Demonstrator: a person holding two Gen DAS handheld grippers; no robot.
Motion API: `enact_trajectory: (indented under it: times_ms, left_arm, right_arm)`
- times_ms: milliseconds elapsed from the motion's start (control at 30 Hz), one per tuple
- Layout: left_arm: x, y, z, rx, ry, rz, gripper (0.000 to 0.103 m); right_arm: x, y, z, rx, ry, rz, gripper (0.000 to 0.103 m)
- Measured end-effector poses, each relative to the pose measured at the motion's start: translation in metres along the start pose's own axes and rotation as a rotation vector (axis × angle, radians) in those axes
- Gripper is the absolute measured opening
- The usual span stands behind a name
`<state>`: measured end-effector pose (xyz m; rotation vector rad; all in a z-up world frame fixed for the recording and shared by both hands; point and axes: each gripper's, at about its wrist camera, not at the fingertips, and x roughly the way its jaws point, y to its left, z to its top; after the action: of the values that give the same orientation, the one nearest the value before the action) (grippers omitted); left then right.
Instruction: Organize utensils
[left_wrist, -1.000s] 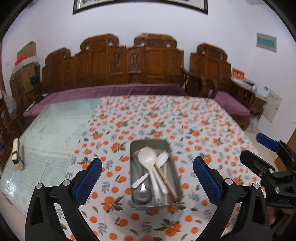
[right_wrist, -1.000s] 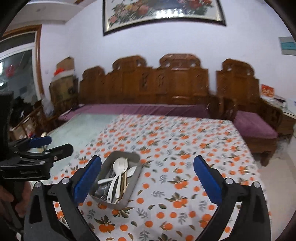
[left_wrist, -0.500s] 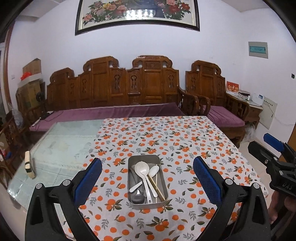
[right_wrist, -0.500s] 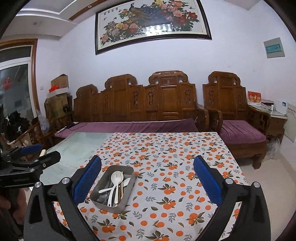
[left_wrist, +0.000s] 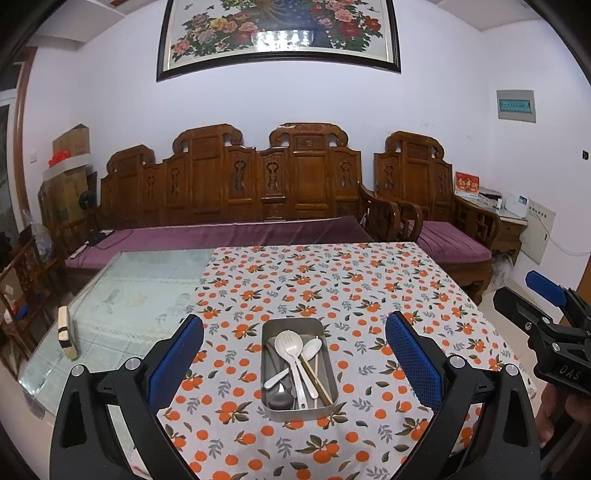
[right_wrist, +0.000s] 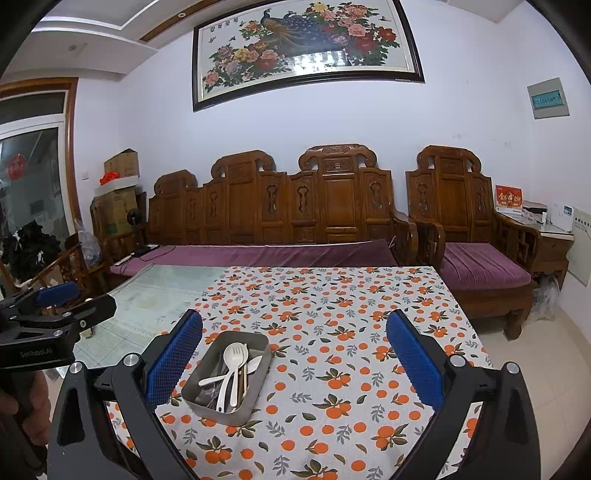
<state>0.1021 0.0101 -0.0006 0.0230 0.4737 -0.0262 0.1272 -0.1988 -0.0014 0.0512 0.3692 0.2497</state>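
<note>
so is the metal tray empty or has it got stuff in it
Not empty: the metal tray holds white plastic spoons, chopsticks and a metal spoon.

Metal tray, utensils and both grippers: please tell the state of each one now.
metal tray: uncovered, flat on the tablecloth, utensils inside
white slotted spoon: lying in the tray
chopsticks: lying in the tray
left gripper: open, holding nothing
right gripper: open, holding nothing
</note>
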Motion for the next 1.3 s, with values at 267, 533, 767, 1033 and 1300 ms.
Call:
enact_trajectory:
  times_ms: [267,533,767,1033,1300]
  left_arm:
    - [-0.001,0.001,0.000,-0.007,-0.004,-0.003,0.095]
    - [-0.004,0.000,0.000,-0.010,-0.012,-0.007,0.095]
    - [-0.008,-0.002,0.000,-0.008,-0.019,-0.008,0.095]
    - [-0.011,-0.002,0.001,-0.009,-0.027,-0.009,0.095]
    - [-0.011,0.000,0.000,-0.010,-0.027,-0.011,0.095]
  right_arm:
    - [-0.001,0.000,0.000,0.000,0.000,0.000,0.100]
    - [-0.001,0.000,0.001,0.001,0.000,-0.001,0.100]
    - [0.000,0.000,0.001,0.002,0.000,-0.001,0.100]
    - [0.000,0.000,0.001,0.002,0.000,0.000,0.100]
    - [-0.001,0.001,0.002,0.003,-0.001,0.002,0.100]
